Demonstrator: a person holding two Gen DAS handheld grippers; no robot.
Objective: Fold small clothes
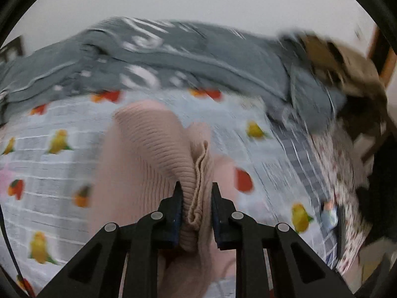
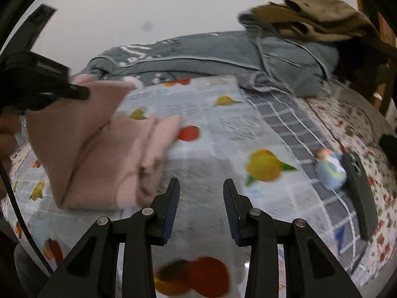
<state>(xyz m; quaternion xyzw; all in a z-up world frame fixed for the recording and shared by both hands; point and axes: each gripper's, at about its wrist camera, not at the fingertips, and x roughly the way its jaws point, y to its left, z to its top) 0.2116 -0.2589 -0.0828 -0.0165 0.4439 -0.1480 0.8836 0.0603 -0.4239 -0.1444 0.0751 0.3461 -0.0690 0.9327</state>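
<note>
One garment is in play: a pink ribbed knit piece of clothing (image 1: 158, 144), and it is only partly folded. The left gripper (image 1: 194, 193) is clamped on a bunched edge of it, several layers of ribbed hem squeezed between the pads, and holds that edge lifted above the pale fruit-printed sheet (image 2: 211, 129) spread on the bed. From the right wrist view, the left gripper (image 2: 82, 93) appears at the garment's (image 2: 82, 146) upper corner, with the fabric slanting from there down to the sheet, where a lower part already lies doubled over itself in soft layers near the sheet's middle.

The right gripper (image 2: 201, 186) holds nothing; its jaws stand moderately apart over bare sheet just beside the garment's lower edge.

My reading is that a first fold is underway rather than finished: the lifted edge is not yet laid down, no flat, squared packet shows, and the layers on the sheet look loose and uneven. Left to do, as far as I can judge, are setting the held edge onto the rest, smoothing, and probably another fold.

Beyond the sheet lies a rumpled grey patterned quilt (image 2: 198, 59). Off the sheet's far side sit a small pale-blue toy figure (image 2: 331, 171) and a dark phone in a case (image 2: 359, 193), well apart from the garment.
</note>
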